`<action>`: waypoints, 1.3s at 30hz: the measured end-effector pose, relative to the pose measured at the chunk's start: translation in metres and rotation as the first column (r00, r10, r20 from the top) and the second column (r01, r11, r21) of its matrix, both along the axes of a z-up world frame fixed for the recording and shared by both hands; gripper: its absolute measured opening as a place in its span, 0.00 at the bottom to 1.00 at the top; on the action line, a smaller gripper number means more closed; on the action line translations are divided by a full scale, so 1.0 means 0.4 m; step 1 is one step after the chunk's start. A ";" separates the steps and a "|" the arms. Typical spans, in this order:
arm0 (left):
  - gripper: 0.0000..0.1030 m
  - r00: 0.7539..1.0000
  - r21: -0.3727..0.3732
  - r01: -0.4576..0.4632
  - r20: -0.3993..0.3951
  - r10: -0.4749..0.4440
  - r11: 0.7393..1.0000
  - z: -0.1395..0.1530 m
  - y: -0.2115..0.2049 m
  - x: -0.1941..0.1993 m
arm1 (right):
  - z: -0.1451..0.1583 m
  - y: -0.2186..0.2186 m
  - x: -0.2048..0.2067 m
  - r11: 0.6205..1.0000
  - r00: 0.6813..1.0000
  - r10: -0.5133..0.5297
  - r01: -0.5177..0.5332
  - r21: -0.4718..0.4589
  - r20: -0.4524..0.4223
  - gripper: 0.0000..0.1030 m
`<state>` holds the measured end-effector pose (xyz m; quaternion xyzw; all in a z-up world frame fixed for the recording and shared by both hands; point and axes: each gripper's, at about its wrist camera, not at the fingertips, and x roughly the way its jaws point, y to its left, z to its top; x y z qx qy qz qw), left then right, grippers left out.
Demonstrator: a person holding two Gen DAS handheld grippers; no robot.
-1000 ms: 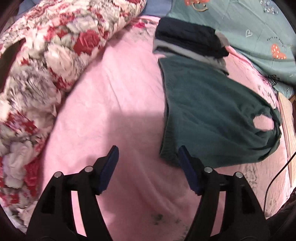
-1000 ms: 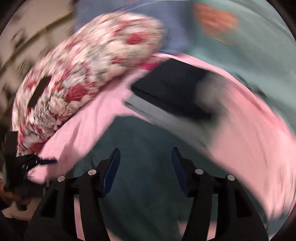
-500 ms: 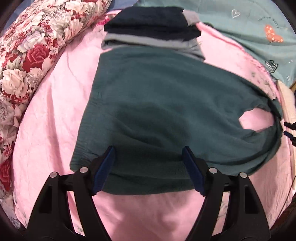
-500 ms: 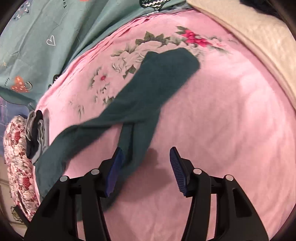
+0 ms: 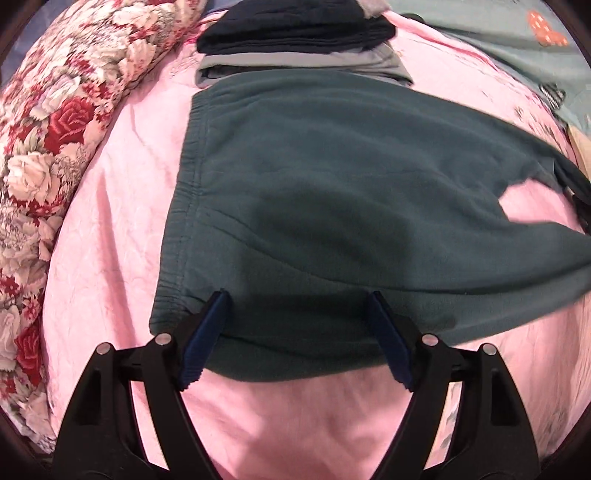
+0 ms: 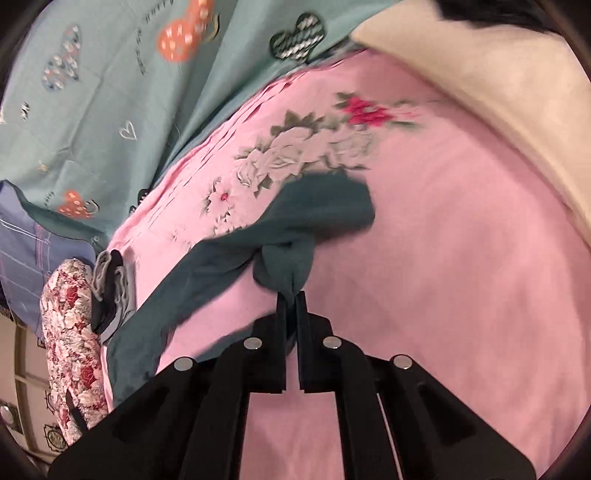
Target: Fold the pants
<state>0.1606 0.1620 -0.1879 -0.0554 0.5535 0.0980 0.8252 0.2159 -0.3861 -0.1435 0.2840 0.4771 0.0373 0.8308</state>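
While the pink bedsheet (image 5: 110, 206) carries everything, your dark green fleece pants (image 5: 332, 206) lie spread across its middle, waistband twd the floral bolster (image 5: 55, 122) at the left edge. Folded dark clothes (image 5: 295, 33) sit at the far edge, touching the pants. Your left gripper (image 5: 295, 328) hovers over the near hem, fingers wide apart, holding nothing. Your right gripper (image 6: 291, 295) is clamped on a bunched pant leg (image 6: 288, 258).
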 end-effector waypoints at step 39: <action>0.84 0.999 0.057 -0.050 -0.003 0.051 0.997 0.088 -0.099 -0.081 | -0.056 -0.026 0.298 0.961 0.944 0.266 -0.276 -0.026 -0.198 0.51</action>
